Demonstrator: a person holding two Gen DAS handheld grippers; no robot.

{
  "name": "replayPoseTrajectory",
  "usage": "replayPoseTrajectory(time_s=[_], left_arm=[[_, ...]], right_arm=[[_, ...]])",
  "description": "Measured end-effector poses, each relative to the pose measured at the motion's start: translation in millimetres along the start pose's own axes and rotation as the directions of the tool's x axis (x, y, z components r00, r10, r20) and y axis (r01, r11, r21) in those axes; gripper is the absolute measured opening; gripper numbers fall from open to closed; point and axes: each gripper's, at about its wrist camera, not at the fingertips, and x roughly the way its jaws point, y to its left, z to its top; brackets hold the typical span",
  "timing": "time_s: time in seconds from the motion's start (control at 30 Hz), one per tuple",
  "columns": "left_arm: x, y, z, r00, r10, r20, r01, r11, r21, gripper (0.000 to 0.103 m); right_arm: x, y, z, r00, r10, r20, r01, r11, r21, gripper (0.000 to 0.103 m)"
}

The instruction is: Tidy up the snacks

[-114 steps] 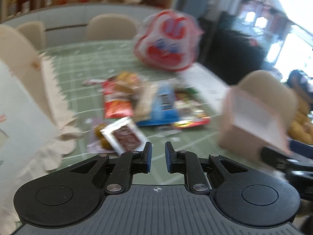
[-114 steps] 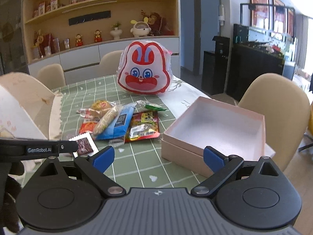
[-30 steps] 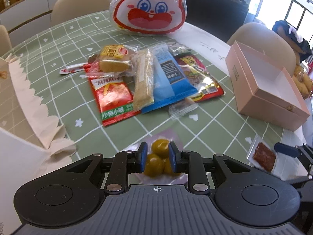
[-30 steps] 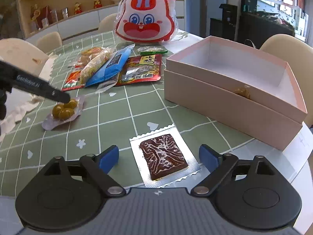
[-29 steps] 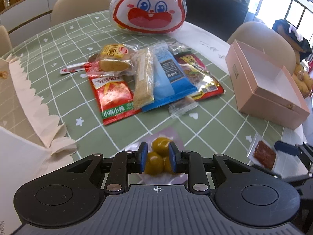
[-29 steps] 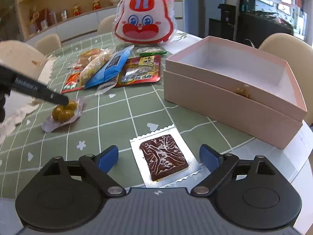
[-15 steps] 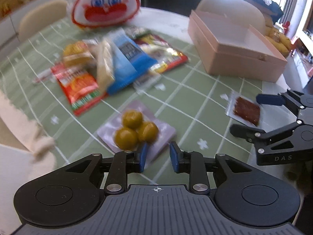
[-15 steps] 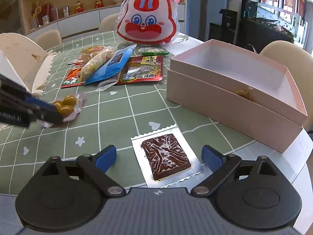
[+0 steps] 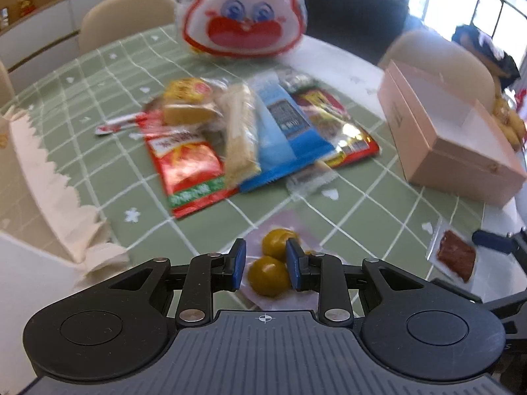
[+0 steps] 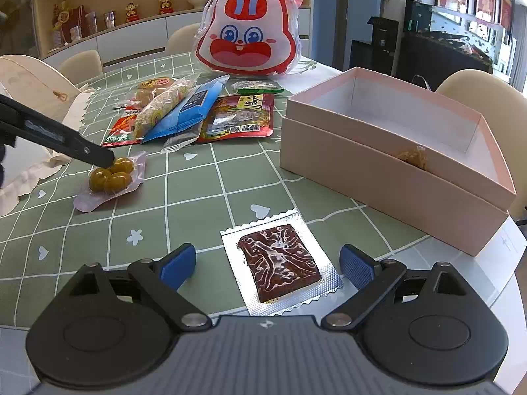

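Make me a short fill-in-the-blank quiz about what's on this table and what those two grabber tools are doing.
1. The left gripper has its fingers around a clear pack of ____ balls.
2. The right gripper hangs open over a flat ____ snack in a silver packet.
3. The pink box has no ____ on it.

Missing words: yellow-green; brown; lid

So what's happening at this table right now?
A person is sorting snacks with a claw in each hand. The left claw is down at a clear pouch of green olives on the green tablecloth, fingers either side of the olives; whether it grips is unclear. The right claw hangs open over a foil pack of brown jerky. More snack packets lie in a pile, beside an open pink box.
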Motion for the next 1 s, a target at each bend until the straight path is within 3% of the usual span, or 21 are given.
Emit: replayPoseTrajectory(time_s=[0.47,0.73,1.0], left_arm=[[13.7,-25.6,9.3,0.999,-0.03,0.022,0.028,0.996,0.081,0.026],[19.3,-30.9,15.9,0.999,-0.02,0.035,0.017,0.998,0.063,0.027],[25.9,-17.4,11.8,0.993,-0.093,0.075,0.097,0.994,-0.041,0.028]], right_arm=[[0.9,0.1,0.5,1.0,0.001,-0.001,-0.001,1.0,0.0,0.095],[0.9,0.5,0.4,1.0,0.003,0.0,-0.003,1.0,0.001,0.096],[1.1,0.4,0.1,1.0,0.003,0.0,-0.003,1.0,0.001,0.094]])
